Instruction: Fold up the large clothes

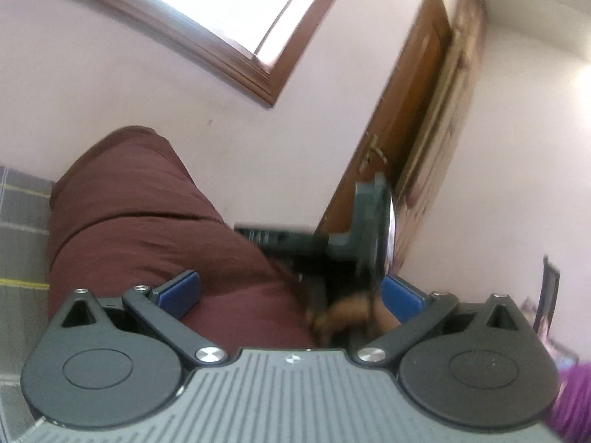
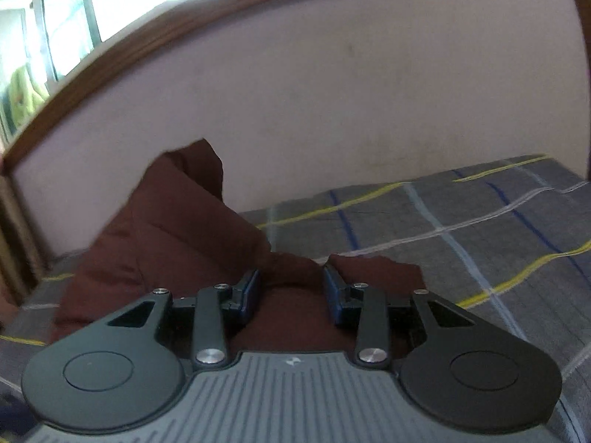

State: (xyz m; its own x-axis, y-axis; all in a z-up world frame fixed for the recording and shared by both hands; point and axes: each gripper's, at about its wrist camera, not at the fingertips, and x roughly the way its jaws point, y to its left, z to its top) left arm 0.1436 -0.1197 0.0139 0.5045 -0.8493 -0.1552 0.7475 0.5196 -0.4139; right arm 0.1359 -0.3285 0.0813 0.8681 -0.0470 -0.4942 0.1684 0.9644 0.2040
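Blue-padded right gripper [image 2: 291, 291], jaws narrowed around bunched maroon garment [image 2: 166, 221]; left gripper [image 1: 290, 295] gapes wide. Lift evenly above checked bedspread [image 2: 480, 221].

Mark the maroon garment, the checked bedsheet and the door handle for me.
Maroon garment [image 2: 177, 229]: right wrist view, on its raised fold.
Checked bedsheet [image 2: 480, 229]: right wrist view, bare grey area right of the garment.
Door handle [image 1: 375, 153]: left wrist view, on the brass lever.
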